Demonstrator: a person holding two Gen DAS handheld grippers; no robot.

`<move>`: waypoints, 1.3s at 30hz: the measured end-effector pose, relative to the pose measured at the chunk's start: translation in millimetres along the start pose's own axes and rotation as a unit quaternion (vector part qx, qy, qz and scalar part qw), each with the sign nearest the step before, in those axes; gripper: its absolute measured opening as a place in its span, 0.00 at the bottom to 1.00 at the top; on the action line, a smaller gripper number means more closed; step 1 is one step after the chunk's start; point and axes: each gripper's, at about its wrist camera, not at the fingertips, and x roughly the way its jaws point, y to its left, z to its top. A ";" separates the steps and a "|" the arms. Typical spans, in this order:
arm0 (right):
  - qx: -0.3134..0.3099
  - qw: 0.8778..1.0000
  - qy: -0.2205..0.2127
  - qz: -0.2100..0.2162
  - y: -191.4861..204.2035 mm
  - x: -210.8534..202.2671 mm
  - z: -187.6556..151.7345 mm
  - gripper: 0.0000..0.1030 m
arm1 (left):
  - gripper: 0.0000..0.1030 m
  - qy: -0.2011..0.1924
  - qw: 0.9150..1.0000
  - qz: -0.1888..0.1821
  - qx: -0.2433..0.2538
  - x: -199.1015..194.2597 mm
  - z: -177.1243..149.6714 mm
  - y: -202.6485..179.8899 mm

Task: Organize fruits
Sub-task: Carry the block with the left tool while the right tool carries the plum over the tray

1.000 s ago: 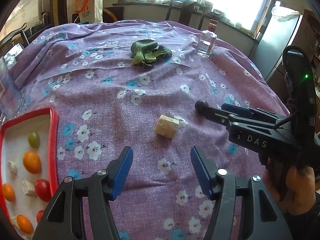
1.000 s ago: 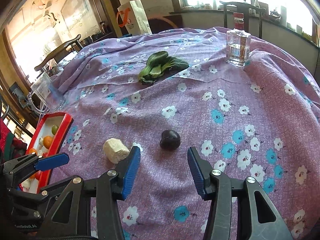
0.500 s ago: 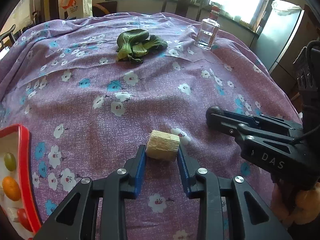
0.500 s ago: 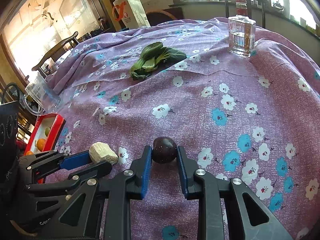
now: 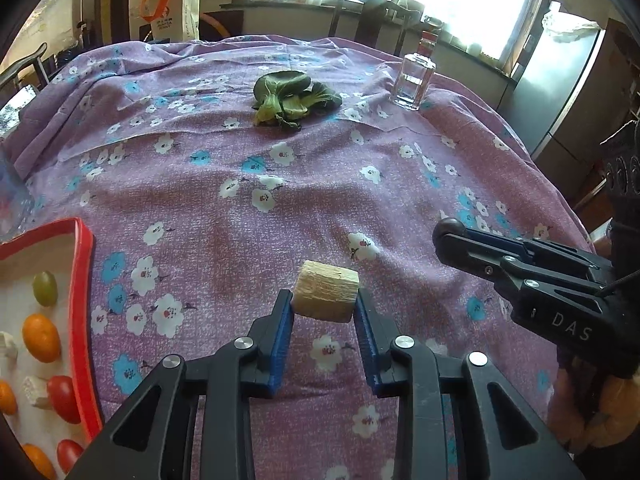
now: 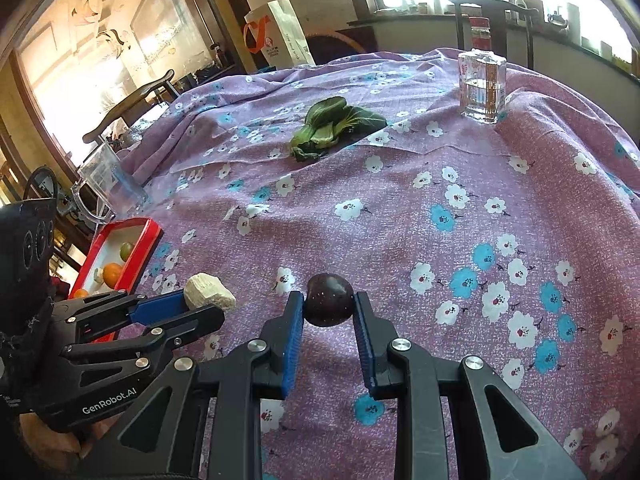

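My left gripper (image 5: 323,302) is shut on a pale yellow fibrous chunk (image 5: 326,297), held just above the purple flowered cloth; from the right wrist view the same chunk (image 6: 208,293) sits between that gripper's blue pads. My right gripper (image 6: 329,302) is shut on a dark purple round fruit (image 6: 329,299), and in the left wrist view it (image 5: 450,236) reaches in from the right with the fruit at its tips. A red-rimmed tray (image 5: 82,300) at the left holds small orange, red and green fruits and white pieces.
A bunch of green leafy vegetable (image 5: 294,100) lies at the middle back of the table. A clear glass bottle (image 6: 482,86) stands at the back right. A clear plastic container (image 6: 110,182) stands behind the tray. Chairs and a paper bag (image 5: 172,6) are beyond the table.
Both grippers went from open to shut, the left on the pale chunk, the right on the dark fruit. Since the grip both items have lifted slightly off the cloth.
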 end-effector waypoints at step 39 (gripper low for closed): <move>-0.077 0.995 -0.008 0.063 118.0 -17.2 -16.5 0.25 | 0.29 -0.051 0.996 0.048 -0.052 -120.0 -54.2 72.2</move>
